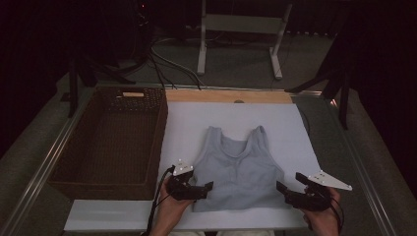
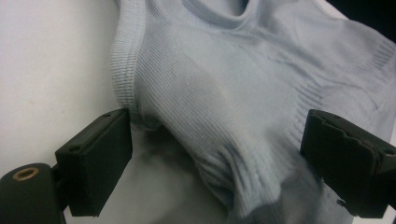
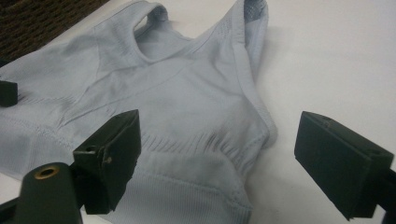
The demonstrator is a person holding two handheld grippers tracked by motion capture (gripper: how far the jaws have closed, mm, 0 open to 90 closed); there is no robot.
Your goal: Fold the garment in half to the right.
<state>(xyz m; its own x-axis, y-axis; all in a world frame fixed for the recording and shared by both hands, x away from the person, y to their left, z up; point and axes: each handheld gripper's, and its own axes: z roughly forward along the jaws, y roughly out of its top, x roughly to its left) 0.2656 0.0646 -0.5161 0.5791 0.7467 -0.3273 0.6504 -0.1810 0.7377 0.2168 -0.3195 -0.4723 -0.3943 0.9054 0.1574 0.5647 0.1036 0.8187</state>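
left gripper [image 1: 209, 187]: jaws wide apart, nothing pinched, at the tank top's left lower edge
right gripper [image 1: 280, 187]: jaws wide, empty, at the right lower edge
tank top [image 1: 238, 169]: pale grey, flat on the white mat [image 1: 187, 123], straps pointing away
basket [image 1: 105, 142]: dark wicker, left of the mat

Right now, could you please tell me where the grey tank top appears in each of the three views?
High view: the grey tank top lies flat on the white sheet, low and centre, straps pointing away.
Left gripper view: it covers the upper and right part, one side edge between the open jaws.
Right gripper view: it spreads across the left and centre.
Shared landmark: the scooped neckline.
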